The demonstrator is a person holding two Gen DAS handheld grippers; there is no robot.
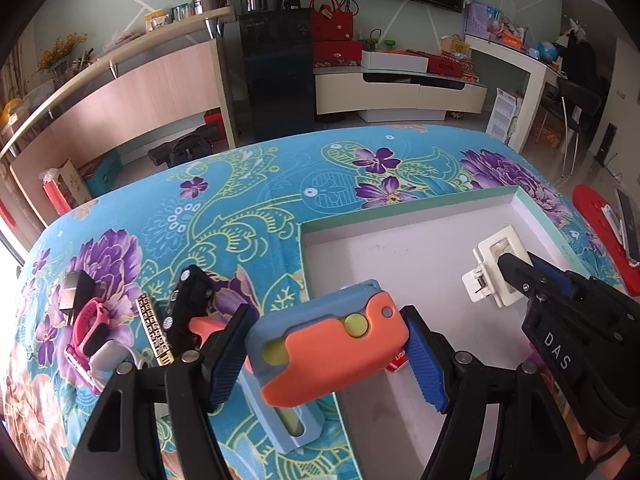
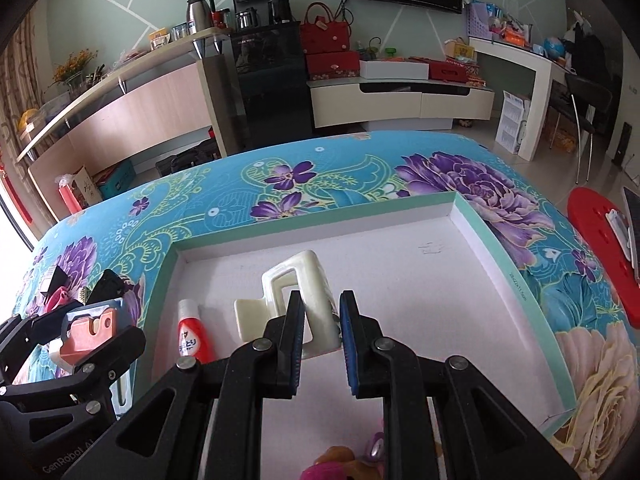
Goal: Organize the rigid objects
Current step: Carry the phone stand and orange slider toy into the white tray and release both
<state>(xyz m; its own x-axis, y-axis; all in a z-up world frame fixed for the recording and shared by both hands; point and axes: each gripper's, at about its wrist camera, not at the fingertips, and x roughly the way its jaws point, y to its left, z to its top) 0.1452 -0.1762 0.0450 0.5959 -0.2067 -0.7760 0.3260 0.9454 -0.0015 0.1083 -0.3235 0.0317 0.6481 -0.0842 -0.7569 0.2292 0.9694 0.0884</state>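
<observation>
Reading "DAS" in white capitals on the black body of the right gripper [image 1: 516, 276], in the left wrist view. Showing "GenRobot" in pale letters on the black frame of the left gripper [image 2: 86, 330], low at the left of the right wrist view, with a few more characters after it too unclear to tell. Carrying Japanese characters on the white label of the small red tube [image 2: 191, 338]; too small for reading exactly.
</observation>
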